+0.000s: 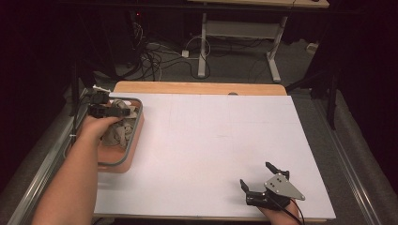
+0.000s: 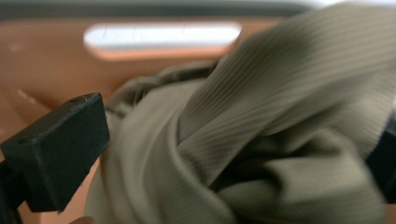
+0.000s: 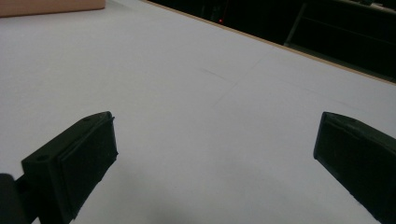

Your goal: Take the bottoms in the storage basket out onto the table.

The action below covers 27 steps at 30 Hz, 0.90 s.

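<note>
gripping ribbed olive cloth [image 2: 261, 140] in left gripper [image 1: 123, 112] fingers, peach tub [image 1: 133, 145], right gripper [image 1: 264, 177] fingers wide

Cloth [image 1: 123, 125]: grey-beige ribbed knit fabric, crumpled into a bunched heap with deep folds. It sits inside the orange bin [image 1: 133, 149], which has a grey rim and lies at the left edge of the high view, mid-height. In the left gripper view the cloth [image 2: 261, 130] takes up the centre and right of the frame, one thick fold running diagonally from upper right down to the middle, the bin wall [image 2: 46, 60] behind it at upper left.
</note>
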Available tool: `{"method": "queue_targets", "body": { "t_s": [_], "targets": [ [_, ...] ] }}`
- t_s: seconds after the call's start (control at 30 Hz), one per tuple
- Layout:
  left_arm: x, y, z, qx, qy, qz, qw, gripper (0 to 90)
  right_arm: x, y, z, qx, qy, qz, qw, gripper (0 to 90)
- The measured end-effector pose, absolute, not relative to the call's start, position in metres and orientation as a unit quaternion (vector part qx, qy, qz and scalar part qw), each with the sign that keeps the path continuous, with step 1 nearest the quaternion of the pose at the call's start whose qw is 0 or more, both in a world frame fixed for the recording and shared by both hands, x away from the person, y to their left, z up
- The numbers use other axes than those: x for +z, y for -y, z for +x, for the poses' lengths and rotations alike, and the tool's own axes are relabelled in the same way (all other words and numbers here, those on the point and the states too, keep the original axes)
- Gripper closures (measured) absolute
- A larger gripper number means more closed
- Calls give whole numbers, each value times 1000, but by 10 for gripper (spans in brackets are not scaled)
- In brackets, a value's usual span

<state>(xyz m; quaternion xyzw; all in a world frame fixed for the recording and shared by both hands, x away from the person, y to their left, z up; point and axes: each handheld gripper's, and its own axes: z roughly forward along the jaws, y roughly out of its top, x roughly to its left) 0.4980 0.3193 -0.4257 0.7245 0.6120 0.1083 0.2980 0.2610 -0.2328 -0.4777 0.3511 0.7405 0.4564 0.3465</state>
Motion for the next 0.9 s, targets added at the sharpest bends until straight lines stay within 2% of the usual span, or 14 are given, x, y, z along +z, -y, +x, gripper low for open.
{"method": "queue_targets", "body": {
  "t_s": [0.37, 0.9],
  "targets": [
    [-435, -313, 497, 67, -603, 766, 213, 0, -477, 233, 261, 458, -741, 349, 347, 3],
    [-450, -305, 499, 26, -599, 785, 157, 0, -478, 233, 261, 457, -741, 350, 346, 4]
  ]
}}
